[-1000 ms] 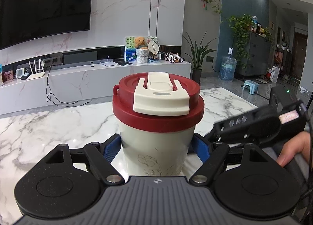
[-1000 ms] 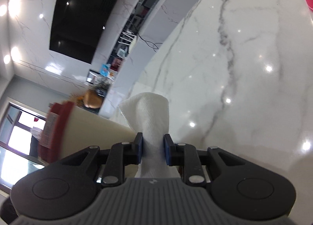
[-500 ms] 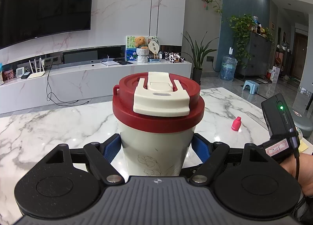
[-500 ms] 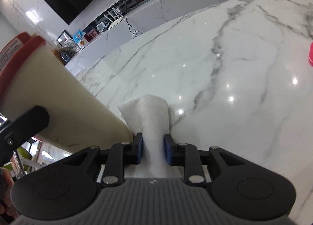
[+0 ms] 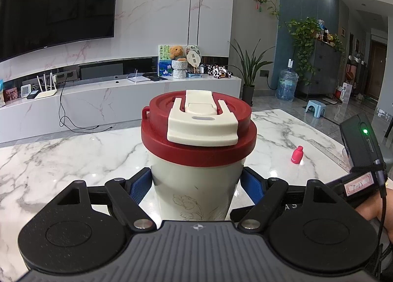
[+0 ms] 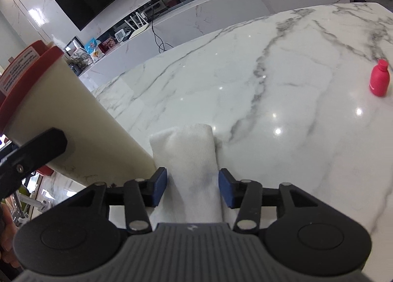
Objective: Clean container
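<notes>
Left gripper [image 5: 196,190] is clamped on the cream cup [image 5: 195,191], blue pads [image 5: 141,187] pressed on either side of its lower body. Cup is upright, red lid [image 5: 199,134] on, cream flip latch [image 5: 202,126] lying across the top. Faint line drawing on the cup wall facing the camera.

Right gripper [image 6: 192,190]: jaws have just been opening. The folded white cloth [image 6: 191,166] lies between the pads, but both pads now stand off it with a visible gap on each side (so no grip). Cloth rests on the marble worktop [image 6: 270,85], its far end sticking out past the fingertips. In the right wrist view the cup sits just left of the cloth, leaning across the frame, base close to the cloth's left edge; can't tell if they touch.

Further out on the worktop: a small pink bottle [image 6: 379,78], standing, well apart from cup and cloth (also seen from the left wrist, right of the cup).

Right edge of the left wrist view: the person's hand [image 5: 373,213] on the other device, green LED lit.

Background: TV [image 5: 56,7] on a marble wall, low white cabinet [image 5: 122,102] under it.
</notes>
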`<control>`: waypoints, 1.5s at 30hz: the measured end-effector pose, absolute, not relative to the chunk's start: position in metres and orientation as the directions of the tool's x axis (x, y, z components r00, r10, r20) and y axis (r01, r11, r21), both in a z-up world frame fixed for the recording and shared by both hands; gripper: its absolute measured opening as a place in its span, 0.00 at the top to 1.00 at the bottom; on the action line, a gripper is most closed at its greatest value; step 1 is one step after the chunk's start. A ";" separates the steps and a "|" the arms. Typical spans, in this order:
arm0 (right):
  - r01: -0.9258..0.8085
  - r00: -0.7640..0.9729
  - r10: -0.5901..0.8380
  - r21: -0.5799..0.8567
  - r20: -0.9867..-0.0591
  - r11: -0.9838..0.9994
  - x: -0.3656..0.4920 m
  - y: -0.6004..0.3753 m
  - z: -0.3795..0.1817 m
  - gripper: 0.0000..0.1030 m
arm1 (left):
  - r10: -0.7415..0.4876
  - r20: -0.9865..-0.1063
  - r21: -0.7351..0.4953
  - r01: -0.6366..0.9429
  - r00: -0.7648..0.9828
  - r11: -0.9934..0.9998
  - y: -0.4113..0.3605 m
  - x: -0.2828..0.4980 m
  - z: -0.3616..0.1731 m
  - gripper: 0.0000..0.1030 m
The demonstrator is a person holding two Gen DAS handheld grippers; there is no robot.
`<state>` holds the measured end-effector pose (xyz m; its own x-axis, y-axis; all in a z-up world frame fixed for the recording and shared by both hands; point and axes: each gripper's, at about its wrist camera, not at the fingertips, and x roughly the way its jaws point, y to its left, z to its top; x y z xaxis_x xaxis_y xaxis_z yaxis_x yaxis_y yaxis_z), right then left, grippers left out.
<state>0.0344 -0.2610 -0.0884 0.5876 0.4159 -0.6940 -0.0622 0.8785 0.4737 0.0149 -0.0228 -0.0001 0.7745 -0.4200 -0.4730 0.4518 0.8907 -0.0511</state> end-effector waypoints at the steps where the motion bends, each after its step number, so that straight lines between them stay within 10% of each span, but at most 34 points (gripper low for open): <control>1: -0.066 0.587 0.409 0.462 -0.699 0.884 0.032 -0.260 -0.089 0.50 | -0.419 -0.473 -0.051 0.451 0.775 0.891 -0.023 0.015 0.000 0.25; 18: -0.178 0.606 0.352 0.309 -0.713 0.934 0.017 -0.227 -0.087 0.45 | -0.408 -0.475 -0.048 0.440 0.779 0.897 -0.027 0.013 0.000 0.25; 24: -0.213 0.618 0.347 0.275 -0.705 0.937 0.015 -0.224 -0.091 0.72 | -0.408 -0.475 -0.054 0.437 0.779 0.898 -0.025 0.014 0.002 0.25; 45: -0.097 0.717 0.549 0.717 -0.431 0.690 0.026 -0.298 -0.052 0.76 | -0.388 -0.478 -0.074 0.404 0.788 0.912 -0.024 0.015 0.003 0.23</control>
